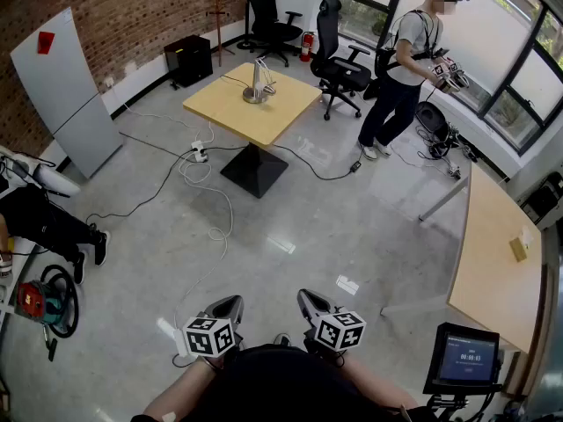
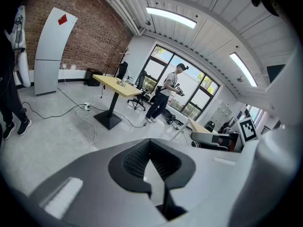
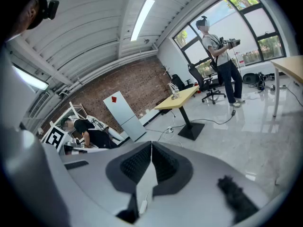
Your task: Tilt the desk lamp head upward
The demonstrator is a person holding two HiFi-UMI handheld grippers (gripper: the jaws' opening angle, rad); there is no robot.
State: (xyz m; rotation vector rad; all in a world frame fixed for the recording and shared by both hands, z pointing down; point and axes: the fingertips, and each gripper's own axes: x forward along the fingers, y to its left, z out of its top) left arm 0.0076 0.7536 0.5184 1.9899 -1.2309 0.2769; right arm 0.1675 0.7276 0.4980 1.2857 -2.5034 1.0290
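Jaws closed: L gripper [image 2: 150,148], R gripper [image 3: 151,150].

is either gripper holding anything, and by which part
Nothing is held: the left gripper and right gripper are both shut and empty, far from the silver desk lamp on the yellow table.

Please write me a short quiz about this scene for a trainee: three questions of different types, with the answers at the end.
1. True or false: the left tongs are closed on the desk lamp.
2. Where does the desk lamp stand? A) on the floor; B) on the square yellow table; C) on an office chair.
3. Fill in: the jaws of the right tongs are ____, with nothing between them.

Key:
1. False. Both tongs are shut and empty, near the person's body and far from the lamp.
2. B.
3. together.
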